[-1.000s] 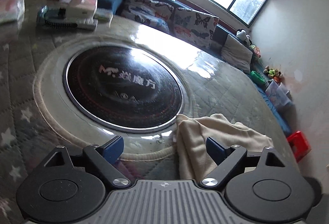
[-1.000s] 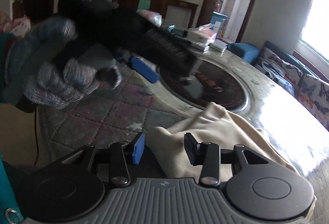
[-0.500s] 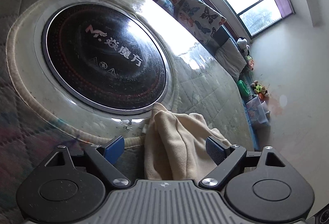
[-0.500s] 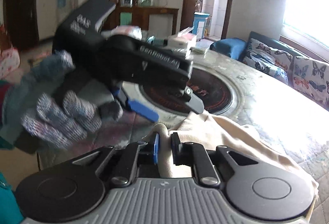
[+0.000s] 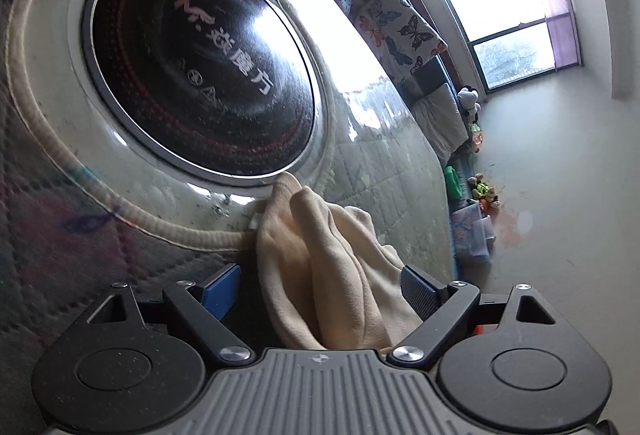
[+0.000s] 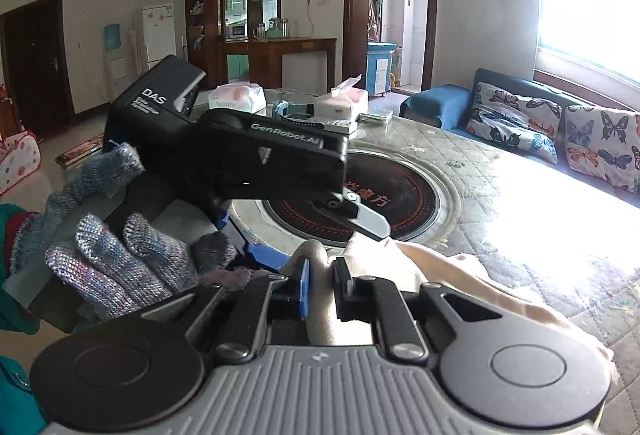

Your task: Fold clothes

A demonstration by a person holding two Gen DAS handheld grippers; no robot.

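Note:
A cream garment (image 5: 320, 255) lies bunched on the quilted table cover, just below the round black cooktop (image 5: 200, 67). My left gripper (image 5: 322, 291) is open, its blue pads on either side of the garment's folds. In the right wrist view my right gripper (image 6: 321, 289) is shut on a raised fold of the cream garment (image 6: 440, 275). The left gripper's black body (image 6: 260, 159), held by a gloved hand (image 6: 112, 255), hangs just ahead and to the left of it.
Tissue packs and boxes (image 6: 340, 107) sit at the table's far side. A sofa with butterfly cushions (image 6: 560, 131) runs along the window wall. Toys and a box (image 5: 472, 227) lie on the floor past the table's edge.
My right gripper closed on a fold of the garment and lifted it slightly. My left gripper moved closer over the garment, which now lies between its open pads.

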